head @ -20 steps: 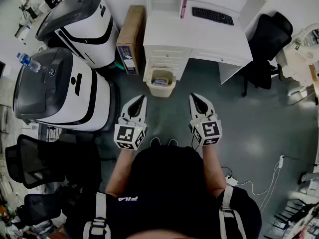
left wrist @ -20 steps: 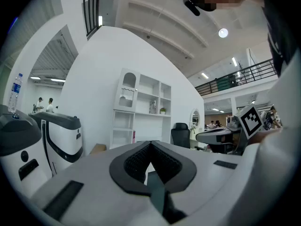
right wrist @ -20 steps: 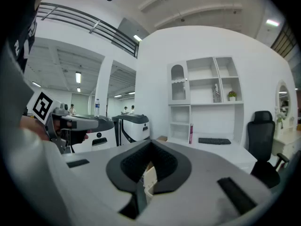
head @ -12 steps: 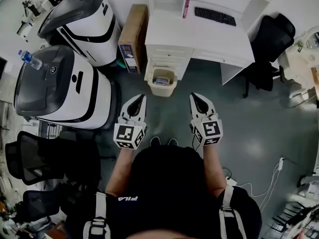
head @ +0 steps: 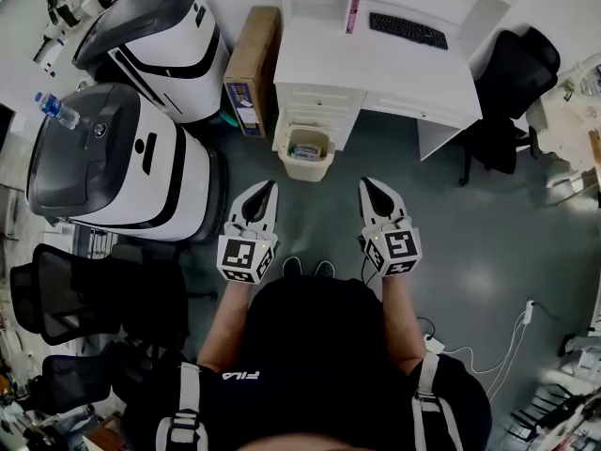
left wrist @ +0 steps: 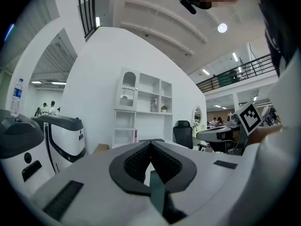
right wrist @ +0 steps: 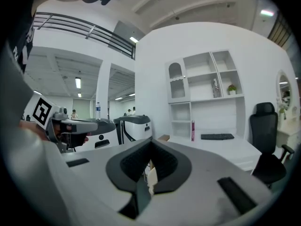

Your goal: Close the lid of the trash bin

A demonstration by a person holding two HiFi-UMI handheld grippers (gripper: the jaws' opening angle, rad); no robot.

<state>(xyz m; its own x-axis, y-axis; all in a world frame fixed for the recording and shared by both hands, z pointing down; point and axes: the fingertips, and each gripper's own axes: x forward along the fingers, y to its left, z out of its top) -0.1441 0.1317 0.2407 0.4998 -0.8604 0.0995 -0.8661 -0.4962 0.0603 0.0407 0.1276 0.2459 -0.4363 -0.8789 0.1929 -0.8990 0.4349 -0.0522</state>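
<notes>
Bin (head: 307,154) looked like light, thin plastic, apt to slide; its lid was unclear. Left gripper (head: 269,188) and right gripper (head: 367,186) were pressed together, empty.

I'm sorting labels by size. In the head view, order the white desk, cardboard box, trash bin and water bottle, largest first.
1. white desk
2. cardboard box
3. trash bin
4. water bottle, smallest, though raised nearer the camera

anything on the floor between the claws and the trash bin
Nothing visible does. In the head view only bare floor lies between the left claw, the right claw and the trash bin, which stands open against the white desk. Both claws are shut and empty.
</notes>
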